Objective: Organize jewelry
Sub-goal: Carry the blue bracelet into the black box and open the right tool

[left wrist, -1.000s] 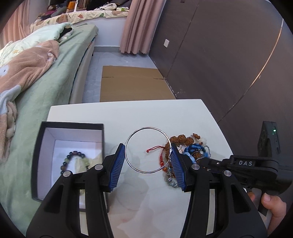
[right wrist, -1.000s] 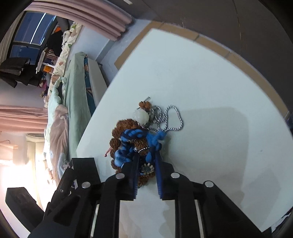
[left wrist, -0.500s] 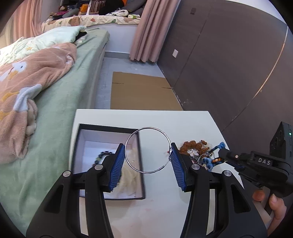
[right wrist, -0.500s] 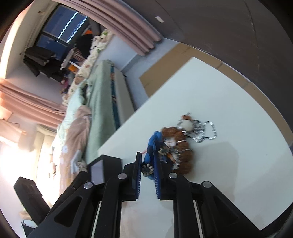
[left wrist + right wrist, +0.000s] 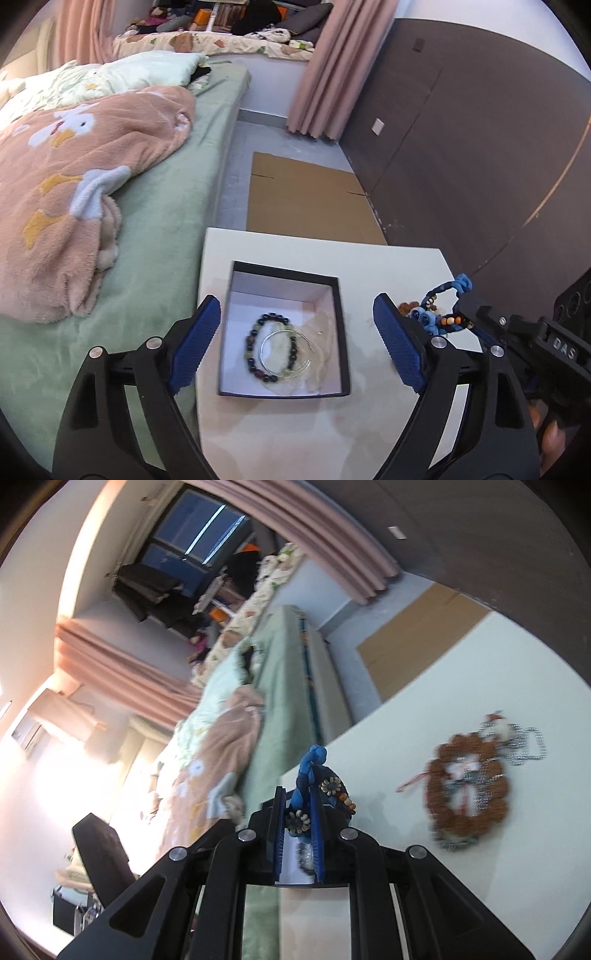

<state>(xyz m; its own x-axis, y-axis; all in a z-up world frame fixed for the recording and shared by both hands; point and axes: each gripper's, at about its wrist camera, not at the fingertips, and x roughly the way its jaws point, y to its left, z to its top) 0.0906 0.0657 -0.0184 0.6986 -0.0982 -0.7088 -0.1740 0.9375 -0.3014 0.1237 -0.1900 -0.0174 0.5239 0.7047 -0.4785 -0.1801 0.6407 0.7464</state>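
Note:
A black box with a white inside [image 5: 284, 273] sits on the white table [image 5: 369, 258]. In it lie a dark beaded bracelet [image 5: 255, 332] and a thin silver bangle [image 5: 284, 352]. My left gripper [image 5: 297, 341] is open and empty above the box. My right gripper [image 5: 297, 812] is shut on a blue braided bracelet [image 5: 310, 764] with beads and flower charms, held above the table; it also shows in the left wrist view [image 5: 443, 310]. A pile with a brown bead bracelet [image 5: 469, 797] and a silver chain [image 5: 528, 742] lies on the table.
A bed with a green sheet [image 5: 155, 206] and a pink blanket [image 5: 74, 155] runs along the table's left side. A dark wall panel [image 5: 461, 147] stands to the right. Flat cardboard [image 5: 306, 199] lies on the floor beyond the table.
My left gripper opened and let the silver bangle fall into the box. My right gripper lifted the blue bracelet off the pile and moved it towards the box.

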